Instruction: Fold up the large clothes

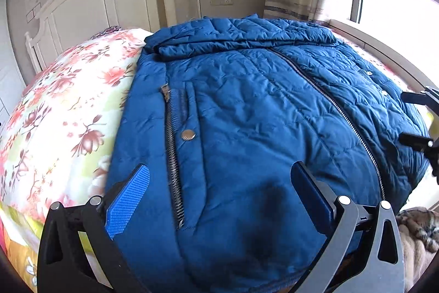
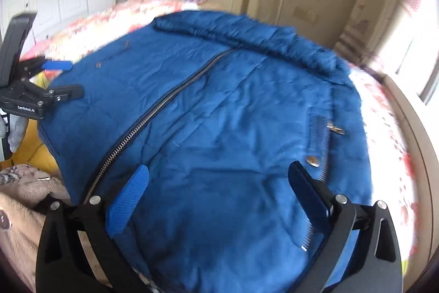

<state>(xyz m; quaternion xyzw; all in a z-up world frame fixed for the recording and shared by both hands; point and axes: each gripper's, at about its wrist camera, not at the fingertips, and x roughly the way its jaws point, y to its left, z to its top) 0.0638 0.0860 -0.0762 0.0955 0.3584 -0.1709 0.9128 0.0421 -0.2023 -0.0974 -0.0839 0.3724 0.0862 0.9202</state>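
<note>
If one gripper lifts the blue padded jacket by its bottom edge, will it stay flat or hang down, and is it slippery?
The blue jacket would probably sag and drape, not stay flat: its quilted fabric already lies in soft wrinkles on the floral bedspread. The shell has a slight sheen, so it may slip between the fingers. It looks puffy, so likely light for its size.

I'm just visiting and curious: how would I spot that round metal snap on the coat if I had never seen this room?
Find the bed with the floral quilt; the blue padded jacket lies spread on it. Near its side edge runs a short pocket zipper. The snap sits right beside it: one flat, shiny disc, unlike the toothed zippers.
</note>
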